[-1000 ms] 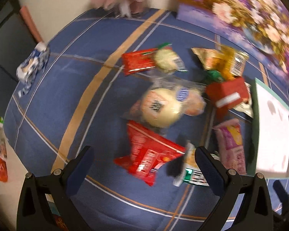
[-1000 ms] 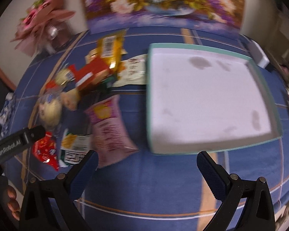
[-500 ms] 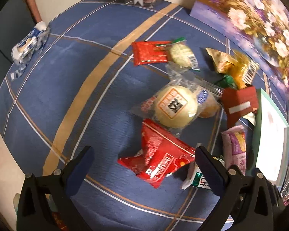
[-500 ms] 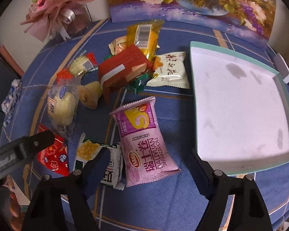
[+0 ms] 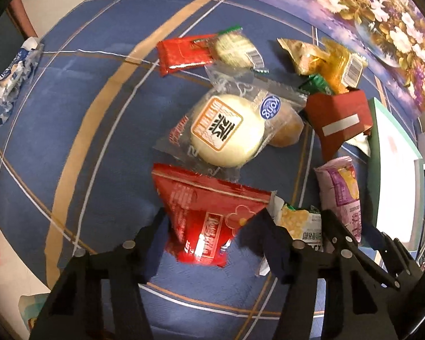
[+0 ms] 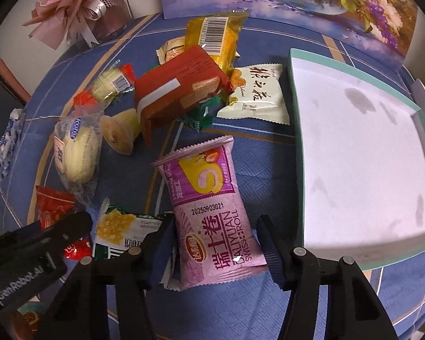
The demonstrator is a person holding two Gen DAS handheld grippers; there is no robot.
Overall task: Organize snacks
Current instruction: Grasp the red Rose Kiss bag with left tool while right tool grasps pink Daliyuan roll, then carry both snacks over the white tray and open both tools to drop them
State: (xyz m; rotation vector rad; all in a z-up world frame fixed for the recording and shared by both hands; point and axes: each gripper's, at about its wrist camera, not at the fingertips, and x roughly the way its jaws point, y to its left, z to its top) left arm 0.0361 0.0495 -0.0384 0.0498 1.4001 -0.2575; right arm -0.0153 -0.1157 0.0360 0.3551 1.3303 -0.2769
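So both grippers are down low over the snack pile on the blue tablecloth. The left gripper has its fingers spread on either side of the red packet; they're right at the packet's edges, but I can't tell if they've actually pinched it yet. The right gripper is straddling the lower end of the pink swiss roll bag, fingers apart at its two sides, and again it's not clear whether they're pressing it. A corn snack packet is squeezed between the red packet and the pink bag, its edge tucked under the pink one, so there's hardly any room between the two grippers. The white tray with a teal rim sits just to the right of the pink bag with a strip of bare cloth between them. Further back the round bun in clear wrap touches the red packet's top edge, and the dark red box leans on the other packets. Left side of the cloth is wide open.
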